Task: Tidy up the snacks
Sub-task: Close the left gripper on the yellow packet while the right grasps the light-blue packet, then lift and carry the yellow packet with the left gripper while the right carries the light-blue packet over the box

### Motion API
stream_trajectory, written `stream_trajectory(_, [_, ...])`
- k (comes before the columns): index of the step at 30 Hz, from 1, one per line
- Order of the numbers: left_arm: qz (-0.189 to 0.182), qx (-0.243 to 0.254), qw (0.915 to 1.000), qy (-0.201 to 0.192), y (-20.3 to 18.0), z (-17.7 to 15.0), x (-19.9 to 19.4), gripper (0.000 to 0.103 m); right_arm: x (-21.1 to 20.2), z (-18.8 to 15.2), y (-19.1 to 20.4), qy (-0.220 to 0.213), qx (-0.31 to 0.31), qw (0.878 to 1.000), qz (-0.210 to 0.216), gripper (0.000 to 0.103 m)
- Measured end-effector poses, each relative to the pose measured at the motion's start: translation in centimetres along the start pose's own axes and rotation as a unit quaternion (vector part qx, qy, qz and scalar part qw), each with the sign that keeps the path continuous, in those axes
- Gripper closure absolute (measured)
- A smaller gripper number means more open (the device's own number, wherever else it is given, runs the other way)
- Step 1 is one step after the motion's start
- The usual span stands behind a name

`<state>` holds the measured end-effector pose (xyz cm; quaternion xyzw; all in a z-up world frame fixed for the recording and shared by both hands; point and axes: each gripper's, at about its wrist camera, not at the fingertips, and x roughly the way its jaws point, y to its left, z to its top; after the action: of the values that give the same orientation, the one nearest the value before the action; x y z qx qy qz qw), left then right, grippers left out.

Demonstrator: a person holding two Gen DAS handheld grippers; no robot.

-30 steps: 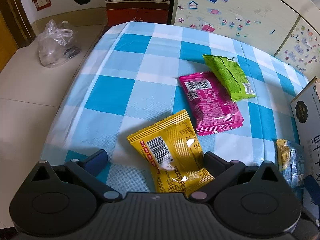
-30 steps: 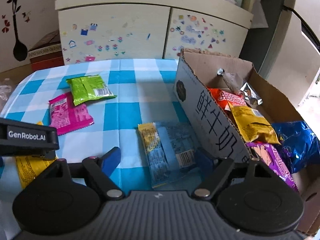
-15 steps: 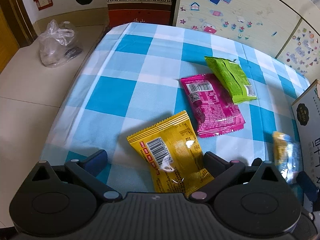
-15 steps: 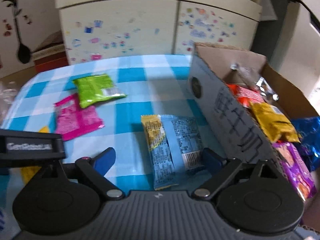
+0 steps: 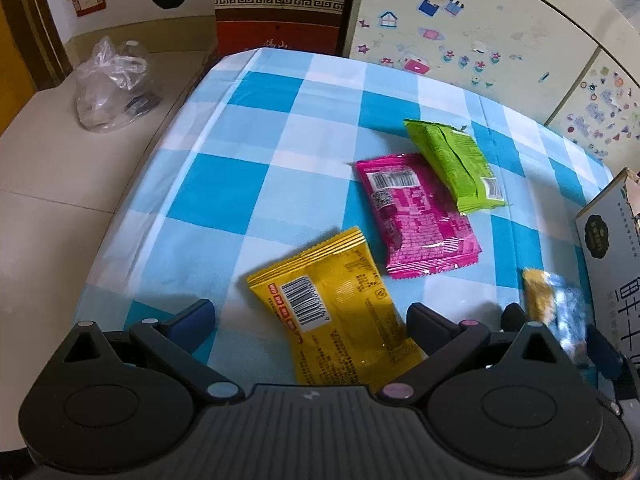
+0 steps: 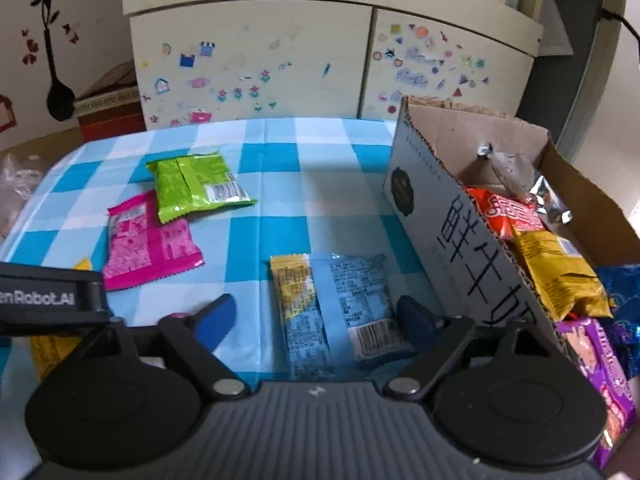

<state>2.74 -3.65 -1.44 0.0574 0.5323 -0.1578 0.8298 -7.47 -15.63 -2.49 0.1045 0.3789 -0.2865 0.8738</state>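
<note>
A yellow snack packet point(image 5: 332, 312) lies barcode-up on the blue checked tablecloth between the fingers of my left gripper point(image 5: 310, 320), which is open; its left finger stands well clear of the packet. A blue packet with a yellow end point(image 6: 336, 312) lies flat between the fingers of my right gripper point(image 6: 316, 320). Those jaws are closing: the right finger point(image 6: 416, 320) is at the packet's edge and the left finger is still apart from it. A pink packet point(image 6: 148, 240) and a green packet point(image 6: 196, 184) lie further back, overlapping.
An open cardboard box point(image 6: 440, 220) stands right of the blue packet, holding several snack bags point(image 6: 560, 272). A cabinet with stickers point(image 6: 260, 60) backs the table. On the floor to the left are a clear plastic bag point(image 5: 112, 88) and a red-brown carton point(image 5: 280, 12).
The right gripper's fingers have come closer together around the blue packet, which now looks blurred and slightly shifted in the left wrist view. The left gripper and the yellow packet have stayed put.
</note>
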Motion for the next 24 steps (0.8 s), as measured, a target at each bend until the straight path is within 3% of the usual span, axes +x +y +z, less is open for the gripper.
stream_trajectory(1, [0.004,0.004,1.0000,0.000,-0.1,0.0,0.1,0.000,-0.2,0.0,0.2,-0.003,-0.009,1.000,0.002,0.048])
stream_trajectory(2, [0.007,0.007,1.0000,-0.003,-0.2,0.0,0.1,0.000,-0.3,0.1,0.5,-0.003,-0.017,1.000,0.003,0.050])
stream_trajectory(7, [0.007,0.028,0.9993,-0.023,-0.6,-0.3,-0.2,0.013,-0.6,0.6,-0.3,0.006,-0.002,1.000,0.031,0.053])
stream_trajectory(12, [-0.021,0.034,0.9984,-0.040,-0.4,-0.3,-1.0,0.037,-2.0,1.4,-0.9,0.000,-0.004,0.999,0.051,0.053])
stream_trajectory(14, [-0.042,0.024,0.9982,-0.036,-0.1,-0.3,-1.1,0.038,-2.5,1.8,-1.2,0.001,-0.003,0.998,0.062,0.053])
stream_trajectory(24, [-0.064,0.019,0.9967,-0.046,0.6,-0.4,-2.6,0.039,-6.1,4.7,-4.6,0.016,0.008,0.994,0.108,0.053])
